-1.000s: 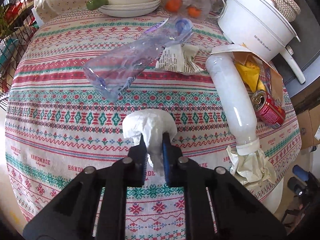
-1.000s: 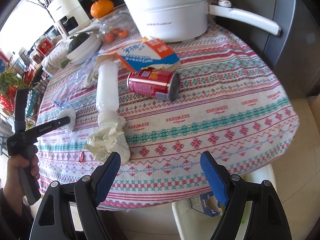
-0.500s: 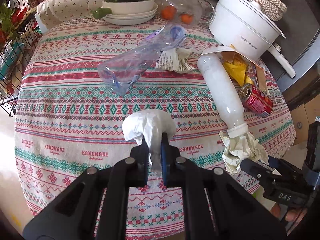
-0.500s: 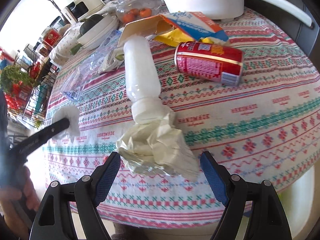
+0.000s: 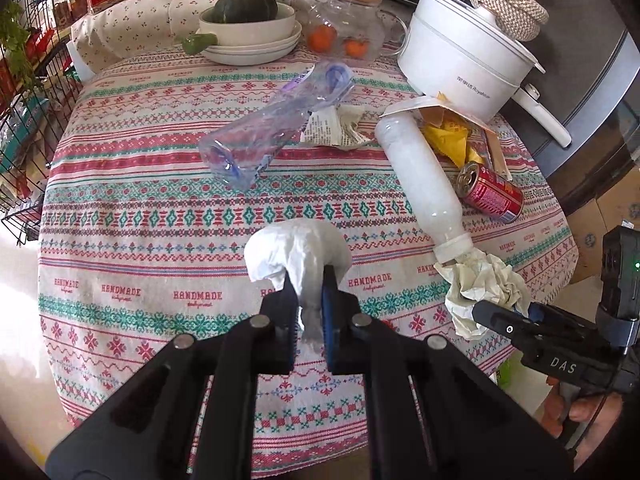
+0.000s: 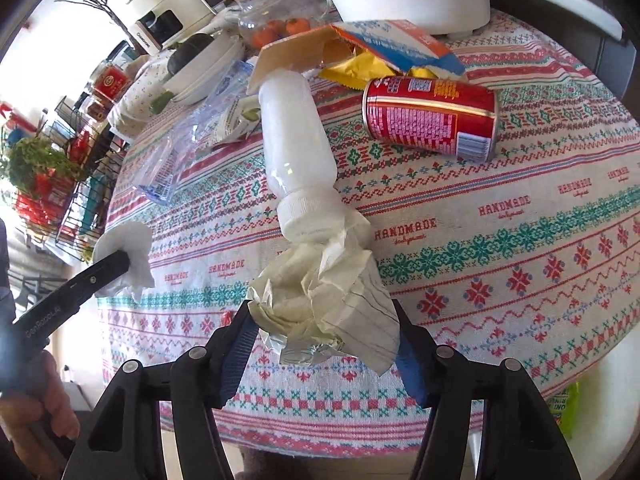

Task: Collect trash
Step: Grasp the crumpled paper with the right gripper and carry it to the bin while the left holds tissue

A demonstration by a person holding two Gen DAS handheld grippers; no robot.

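Observation:
My left gripper point(image 5: 309, 292) is shut on a white tissue wad point(image 5: 296, 250) and holds it above the patterned tablecloth point(image 5: 132, 216). In the right wrist view that tissue wad point(image 6: 128, 252) shows at the left, in the left gripper point(image 6: 120, 264). My right gripper point(image 6: 322, 332) straddles a crumpled lined paper point(image 6: 320, 300) near the table's front edge. Its jaws are closing, with the pads point(image 6: 236, 344) at the paper's sides and no squeeze visible. The paper touches the cap of a lying white bottle point(image 6: 296, 136). A red can point(image 6: 430, 118) lies to the right.
A clear plastic bottle point(image 5: 272, 128) and a printed scrap point(image 5: 332, 126) lie mid-table. An opened snack box with a yellow wrapper point(image 6: 372, 52) sits by the white electric pot point(image 5: 460, 64). Stacked bowls with a squash point(image 5: 248, 28), a glass jar point(image 5: 344, 28) and a wire rack point(image 5: 24, 120) border the table.
My right gripper came forward over the crumpled paper and its jaws narrowed around it. The left gripper lifted the tissue a little and drew back.

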